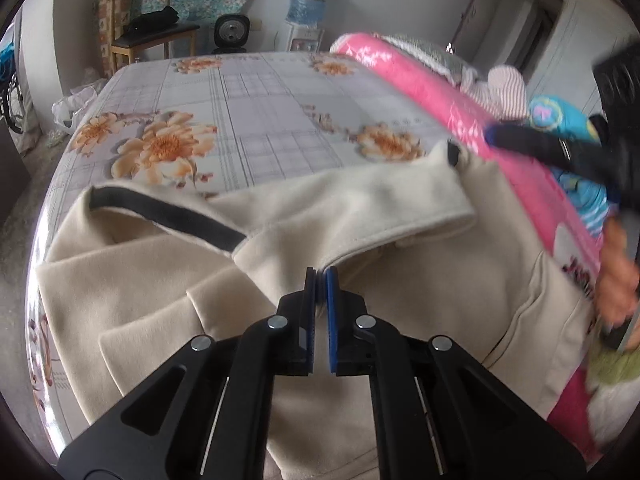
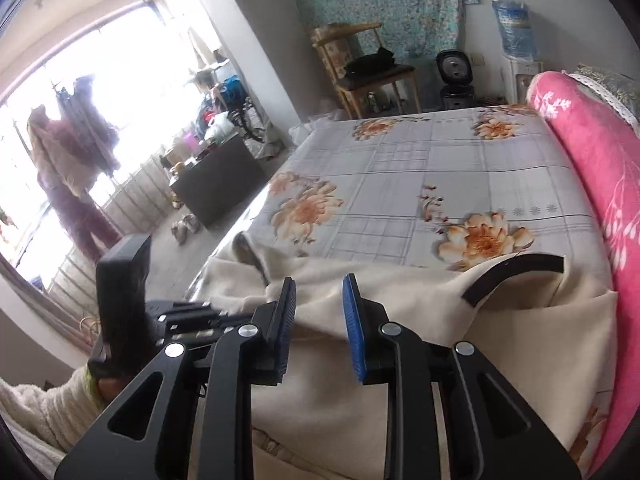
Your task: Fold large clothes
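Observation:
A large cream coat [image 1: 168, 280] with a black strip [image 1: 168, 212] along one edge lies rumpled on the flowered bed sheet [image 1: 260, 100]. My left gripper [image 1: 321, 276] is shut, with its tips on a fold of the coat near the collar. In the right wrist view the coat [image 2: 420, 320] fills the near part of the bed, with the black strip [image 2: 516, 268] at the right. My right gripper [image 2: 319, 284] is open and empty just above the coat. The right gripper also shows blurred at the right edge of the left wrist view [image 1: 520, 140].
A rolled pink quilt [image 2: 592, 168] and other bedding [image 1: 560, 120] line the right side of the bed. A wooden chair [image 2: 372, 76], a fan [image 2: 454, 68] and a water dispenser [image 1: 306, 20] stand beyond the bed. A dark cabinet [image 2: 216, 180] stands left, by the window.

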Demonstrator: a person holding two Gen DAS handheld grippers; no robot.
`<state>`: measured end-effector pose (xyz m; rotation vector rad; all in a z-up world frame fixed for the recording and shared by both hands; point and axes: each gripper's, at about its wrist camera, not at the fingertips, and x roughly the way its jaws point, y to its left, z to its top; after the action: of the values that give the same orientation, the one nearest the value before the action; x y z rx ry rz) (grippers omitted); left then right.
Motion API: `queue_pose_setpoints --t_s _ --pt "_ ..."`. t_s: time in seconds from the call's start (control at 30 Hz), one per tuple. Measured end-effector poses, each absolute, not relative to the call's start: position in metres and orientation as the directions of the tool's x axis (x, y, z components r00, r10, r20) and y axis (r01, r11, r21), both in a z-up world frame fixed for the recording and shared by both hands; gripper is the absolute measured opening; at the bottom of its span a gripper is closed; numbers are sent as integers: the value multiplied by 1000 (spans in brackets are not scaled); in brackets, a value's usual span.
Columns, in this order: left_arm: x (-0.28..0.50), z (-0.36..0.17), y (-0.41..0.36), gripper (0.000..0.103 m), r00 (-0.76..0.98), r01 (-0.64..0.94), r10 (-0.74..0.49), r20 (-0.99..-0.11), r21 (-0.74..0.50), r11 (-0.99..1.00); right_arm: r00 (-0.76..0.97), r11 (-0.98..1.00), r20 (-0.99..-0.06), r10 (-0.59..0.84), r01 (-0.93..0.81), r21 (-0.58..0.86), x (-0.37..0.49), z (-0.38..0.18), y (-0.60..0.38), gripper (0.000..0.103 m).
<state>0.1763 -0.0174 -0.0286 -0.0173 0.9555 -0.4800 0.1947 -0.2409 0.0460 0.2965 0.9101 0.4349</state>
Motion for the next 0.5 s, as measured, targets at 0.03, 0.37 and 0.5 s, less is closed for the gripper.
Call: queue_pose_setpoints --t_s 0.03,0.37,0.5 --pt "174 -32 -18 4 478 387 -395 -784 -216 896 532 872 -697 481 -212 440 204 40 -243 24" --pt "156 4 10 16 526 413 -528 -667 -342 844 397 938 -853 339 -217 272 220 -41 -206 25" --pt "191 1 -2 30 555 330 -449 -701 -310 892 395 941 -858 327 -214 260 221 -41 -205 25"
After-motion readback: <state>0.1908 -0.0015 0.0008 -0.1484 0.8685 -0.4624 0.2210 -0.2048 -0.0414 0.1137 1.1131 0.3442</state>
